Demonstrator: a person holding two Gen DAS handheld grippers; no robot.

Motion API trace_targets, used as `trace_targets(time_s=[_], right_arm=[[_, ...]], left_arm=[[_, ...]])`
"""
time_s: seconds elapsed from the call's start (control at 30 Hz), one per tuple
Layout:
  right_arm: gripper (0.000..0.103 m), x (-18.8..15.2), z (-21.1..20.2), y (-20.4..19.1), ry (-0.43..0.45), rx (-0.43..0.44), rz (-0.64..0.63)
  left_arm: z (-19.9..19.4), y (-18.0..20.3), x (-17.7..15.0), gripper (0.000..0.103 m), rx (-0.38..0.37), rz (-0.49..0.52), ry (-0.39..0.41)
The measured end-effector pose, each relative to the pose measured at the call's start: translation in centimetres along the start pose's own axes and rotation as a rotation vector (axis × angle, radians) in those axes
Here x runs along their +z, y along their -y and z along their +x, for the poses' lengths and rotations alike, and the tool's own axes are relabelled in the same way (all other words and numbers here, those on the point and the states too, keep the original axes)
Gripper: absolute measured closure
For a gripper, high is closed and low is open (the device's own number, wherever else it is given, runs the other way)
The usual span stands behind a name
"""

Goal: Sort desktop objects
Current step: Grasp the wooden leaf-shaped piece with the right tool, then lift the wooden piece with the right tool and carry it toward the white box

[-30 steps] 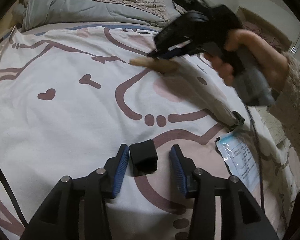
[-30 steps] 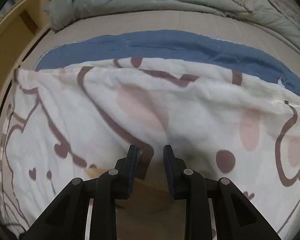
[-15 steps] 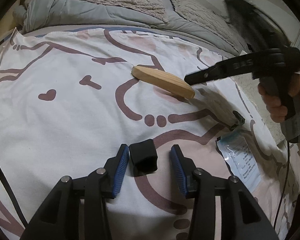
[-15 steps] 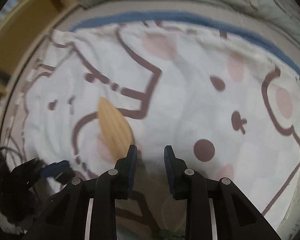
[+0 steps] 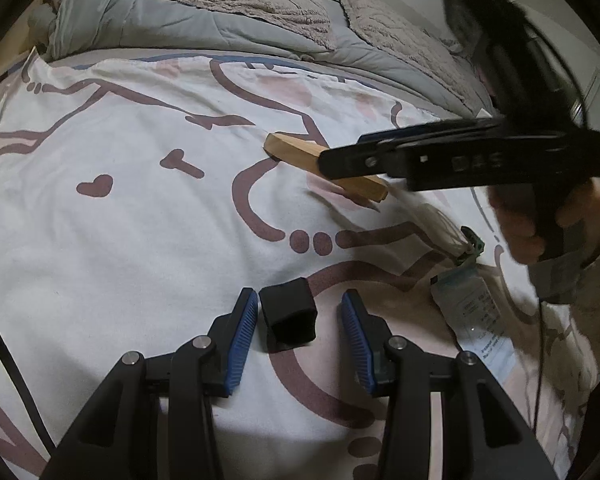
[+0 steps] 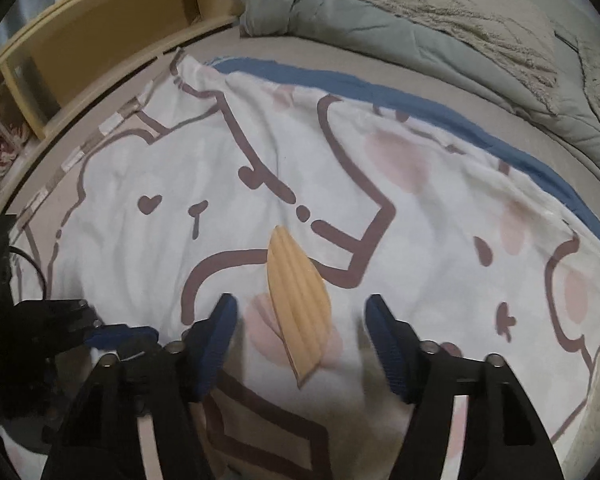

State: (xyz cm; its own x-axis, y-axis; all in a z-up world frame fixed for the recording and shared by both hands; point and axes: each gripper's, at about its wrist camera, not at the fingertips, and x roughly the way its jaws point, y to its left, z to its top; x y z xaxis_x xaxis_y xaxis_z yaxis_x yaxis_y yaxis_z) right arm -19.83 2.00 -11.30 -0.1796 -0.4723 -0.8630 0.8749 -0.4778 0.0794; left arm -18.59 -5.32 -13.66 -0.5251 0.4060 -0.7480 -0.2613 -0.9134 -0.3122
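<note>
A small black block point(image 5: 288, 316) lies on the cartoon-print sheet point(image 5: 140, 240) between the blue pads of my left gripper point(image 5: 299, 295). It sits nearer the left pad and neither pad presses it, so that gripper is open. A ridged wooden piece point(image 6: 296, 280) lies flat on the sheet. My right gripper point(image 6: 300, 304) hovers over its near end with its jaws opening, and the pads stand clear of the wood on both sides. In the left wrist view the wooden piece point(image 5: 296, 152) is partly covered by the right gripper point(image 5: 332, 164), which a hand point(image 5: 516, 220) holds.
A printed sachet point(image 5: 472, 316) and a clear bag with a green clip point(image 5: 470, 246) lie right of the black block. A grey duvet point(image 5: 220, 28) is bunched along the far side. A wooden bed frame point(image 6: 80, 40) borders the left. A thin cable point(image 5: 540, 360) hangs at the right.
The right gripper drew away to the right, leaving the wooden piece on the sheet, then came back over its end with jaws spread wider. The left gripper and black block kept still.
</note>
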Motion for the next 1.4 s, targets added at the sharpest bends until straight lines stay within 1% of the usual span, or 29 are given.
trace_targets(time_s=[0.1,0.13,0.2,0.23,0.27,0.3,0.43,0.57,0.7,0.77,0.8,0.97,1.1,1.3,1.4], right_arm=[[0.042,0.0,0.9,0.4,-0.031,-0.014,0.034],[0.044,0.0,1.1,0.5,-0.038,-0.018,0.042],[0.058,-0.1,1.6,0.8,-0.057,-0.012,0.071],[0.061,-0.1,1.8,1.0,-0.065,0.004,0.095],[0.068,-0.2,1.7,1.2,-0.062,0.018,0.106],[0.068,-0.3,1.5,1.1,-0.057,0.021,0.105],[0.069,-1.0,0.4,0.1,-0.029,-0.014,0.07],[0.069,-2.8,-0.8,0.4,-0.049,0.004,0.127],[0.069,-4.5,-1.8,0.0,-0.038,-0.028,0.112],[0.069,-5.4,-2.1,-0.1,-0.029,-0.029,0.113],[0.069,-5.7,-2.1,-0.1,-0.027,-0.027,0.117],[0.069,-6.2,-1.5,-0.2,-0.013,-0.038,0.127],[0.069,-5.9,-1.5,-0.1,0.005,-0.014,0.144],[0.069,-5.7,-1.1,-0.2,0.008,-0.021,0.147],[0.069,-5.6,-0.9,-0.3,0.018,-0.026,0.144]], left_arm=[[0.1,-0.1,0.1,0.06,-0.015,-0.012,0.003],[0.1,-0.1,0.1,0.06,-0.017,-0.014,0.003],[0.1,0.0,0.1,0.06,-0.017,-0.015,0.004],[0.1,0.0,0.1,0.06,-0.018,-0.015,0.004],[0.1,0.0,0.1,0.06,-0.019,-0.016,0.005],[0.1,-0.1,0.1,0.06,-0.021,-0.018,0.005],[-0.3,-0.4,0.0,0.06,-0.033,-0.03,0.017],[-0.4,-0.7,-0.1,0.061,-0.051,-0.046,0.018],[-0.6,-0.8,-0.1,0.064,-0.05,-0.066,0.013],[-0.7,-0.9,-0.2,0.064,-0.051,-0.081,0.01],[-0.7,-0.9,-0.2,0.065,-0.048,-0.091,0.009],[-0.8,-1.2,-0.3,0.075,-0.012,-0.135,0.013],[-0.7,-1.0,-0.3,0.077,0.008,-0.137,0.015],[-0.6,-0.3,-0.3,0.077,0.05,-0.102,0.011],[-0.6,-0.2,-0.3,0.078,0.066,-0.094,0.01]])
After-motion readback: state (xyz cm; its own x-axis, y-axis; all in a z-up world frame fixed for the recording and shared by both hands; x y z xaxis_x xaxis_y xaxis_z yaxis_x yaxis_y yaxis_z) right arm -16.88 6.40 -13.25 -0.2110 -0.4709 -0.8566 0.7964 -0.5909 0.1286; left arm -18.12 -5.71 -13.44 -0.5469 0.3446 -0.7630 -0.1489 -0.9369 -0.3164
